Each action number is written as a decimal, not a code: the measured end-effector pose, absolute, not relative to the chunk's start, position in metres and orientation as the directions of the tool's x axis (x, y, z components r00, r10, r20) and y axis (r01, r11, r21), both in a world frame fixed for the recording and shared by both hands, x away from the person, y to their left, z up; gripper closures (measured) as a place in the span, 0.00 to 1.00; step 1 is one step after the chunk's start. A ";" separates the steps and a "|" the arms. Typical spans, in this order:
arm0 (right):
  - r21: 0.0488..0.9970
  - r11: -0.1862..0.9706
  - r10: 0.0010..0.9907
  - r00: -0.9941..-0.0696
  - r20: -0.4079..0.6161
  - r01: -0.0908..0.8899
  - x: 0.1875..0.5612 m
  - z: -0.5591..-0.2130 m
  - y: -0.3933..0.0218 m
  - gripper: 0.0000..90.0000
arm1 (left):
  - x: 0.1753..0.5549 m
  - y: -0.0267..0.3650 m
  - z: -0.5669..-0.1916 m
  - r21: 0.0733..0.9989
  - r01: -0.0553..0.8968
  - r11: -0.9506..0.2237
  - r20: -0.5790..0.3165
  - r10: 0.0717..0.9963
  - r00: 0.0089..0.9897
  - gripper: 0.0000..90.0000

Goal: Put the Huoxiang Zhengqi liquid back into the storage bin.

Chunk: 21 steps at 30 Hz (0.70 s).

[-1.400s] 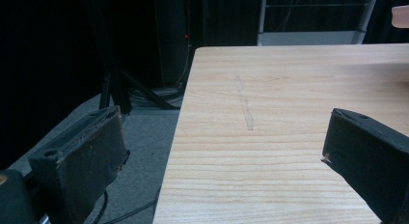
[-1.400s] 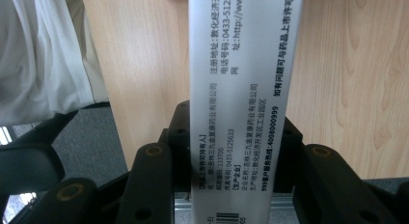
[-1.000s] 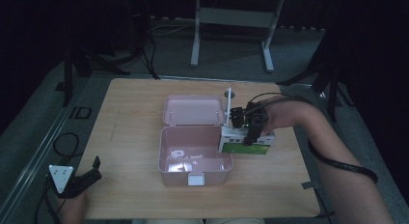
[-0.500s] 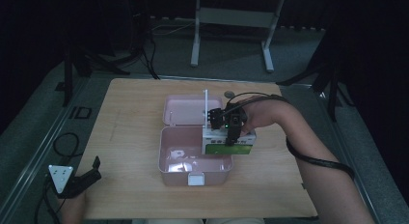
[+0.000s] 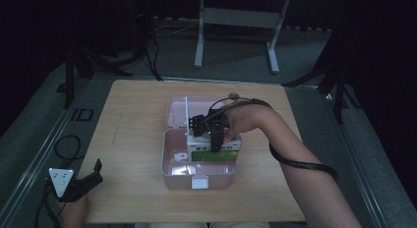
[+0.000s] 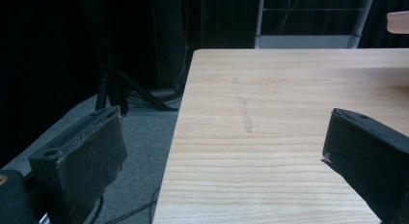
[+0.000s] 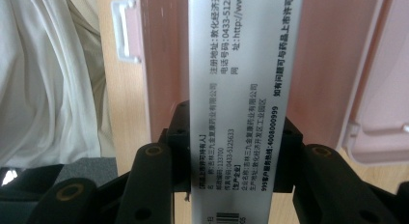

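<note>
Dark studio space with stands and cables surrounds a pale wooden surface (image 5: 137, 115), and a pink plastic case (image 5: 172, 170) sits open near its middle, serving as the landmark here. Its hinged lid (image 5: 174, 110) lies flat on the far side of the tray, and a white latch (image 5: 199, 183) marks the near wall. Directly above the tray, the right gripper (image 5: 214, 137) holds a white and green carton (image 5: 216, 152), a flat medicine-style box printed with Chinese text and a barcode; the carton hangs partly inside the tray toward its right half. In the right gripper view the carton (image 7: 236, 113) runs lengthwise between the black fingers (image 7: 159, 185), which press its two broad faces near one end, with the pink tray behind it. A small white item (image 5: 178, 156) lies in the tray's left part; what it is cannot be made out. Well to the near left of the case, at the surface's corner, the left gripper (image 5: 86, 181) rests with its fingers (image 6: 82, 156) spread wide and nothing between them. The carton looks light and thin-walled, likely to dent under a hard squeeze, so a gentle hold across its flat faces seems the safest place to grip.
</note>
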State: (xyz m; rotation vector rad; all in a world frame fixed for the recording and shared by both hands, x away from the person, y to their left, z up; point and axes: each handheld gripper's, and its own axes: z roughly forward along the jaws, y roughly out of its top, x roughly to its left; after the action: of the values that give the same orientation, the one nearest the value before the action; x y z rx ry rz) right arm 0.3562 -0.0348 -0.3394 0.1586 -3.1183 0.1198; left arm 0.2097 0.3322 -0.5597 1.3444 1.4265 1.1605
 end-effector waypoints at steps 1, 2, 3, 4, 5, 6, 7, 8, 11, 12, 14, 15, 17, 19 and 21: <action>-0.079 0.992 -0.098 -0.995 0.023 -0.099 0.356 -0.340 -0.032 0.70 | 0.210 0.332 -0.560 0.975 0.224 -0.003 0.020 0.997 -0.075 0.02; -0.078 0.992 -0.102 -0.995 0.021 -0.103 0.356 -0.341 -0.030 0.70 | 0.210 0.332 -0.560 0.975 0.222 -0.002 0.019 0.997 -0.075 0.02; -0.078 0.992 -0.102 -0.994 0.024 -0.104 0.356 -0.343 -0.028 0.70 | 0.210 0.332 -0.560 0.975 0.222 -0.001 0.018 0.997 -0.076 0.02; -0.078 0.991 -0.103 -0.994 0.025 -0.105 0.355 -0.344 -0.026 0.70 | 0.210 0.332 -0.560 0.975 0.221 0.001 0.016 0.997 -0.075 0.02; -0.076 0.991 -0.108 -0.994 0.024 -0.109 0.355 -0.346 -0.024 0.70 | 0.210 0.332 -0.560 0.976 0.219 0.002 0.015 0.997 -0.076 0.02; -0.076 0.991 -0.105 -0.994 0.026 -0.107 0.355 -0.348 -0.023 0.70 | 0.210 0.332 -0.560 0.976 0.220 0.001 0.016 0.997 -0.076 0.02; -0.073 0.991 -0.110 -0.994 0.025 -0.111 0.355 -0.350 -0.022 0.70 | 0.210 0.332 -0.560 0.975 0.221 0.001 0.016 0.997 -0.075 0.02; -0.071 0.992 -0.106 -0.994 0.029 -0.108 0.355 -0.353 -0.022 0.70 | 0.210 0.332 -0.560 0.976 0.220 0.000 0.016 0.997 -0.074 0.02; -0.074 0.991 -0.105 -0.994 0.044 -0.108 0.356 -0.363 -0.021 0.70 | 0.210 0.332 -0.560 0.976 0.220 0.001 0.016 0.997 -0.074 0.02; -0.076 0.991 -0.107 -0.993 0.048 -0.110 0.356 -0.367 -0.021 0.70 | 0.210 0.332 -0.560 0.975 0.220 0.001 0.016 0.997 -0.075 0.02; -0.076 0.991 -0.104 -0.993 0.050 -0.108 0.357 -0.374 -0.021 0.70 | 0.210 0.332 -0.560 0.975 0.221 -0.002 0.018 0.997 -0.074 0.02; -0.073 0.992 -0.104 -0.993 0.050 -0.107 0.358 -0.377 -0.021 0.70 | 0.210 0.332 -0.560 0.975 0.222 -0.001 0.018 0.997 -0.075 0.02; -0.065 0.993 -0.099 -0.994 0.054 -0.102 0.359 -0.384 -0.021 0.70 | 0.210 0.332 -0.560 0.975 0.221 -0.001 0.018 0.997 -0.074 0.02; -0.062 0.993 -0.100 -0.993 0.055 -0.104 0.359 -0.390 -0.021 0.70 | 0.210 0.332 -0.560 0.975 0.221 0.000 0.017 0.997 -0.074 0.02; -0.059 0.993 -0.103 -0.993 0.058 -0.106 0.360 -0.397 -0.021 0.70 | 0.210 0.332 -0.560 0.975 0.221 0.000 0.017 0.997 -0.075 0.02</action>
State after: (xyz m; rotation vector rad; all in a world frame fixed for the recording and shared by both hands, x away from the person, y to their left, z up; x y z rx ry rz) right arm 0.3602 -0.0214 -0.3973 0.1618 -3.0806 0.0956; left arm 0.2102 0.3321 -0.5598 1.3420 1.4264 1.1589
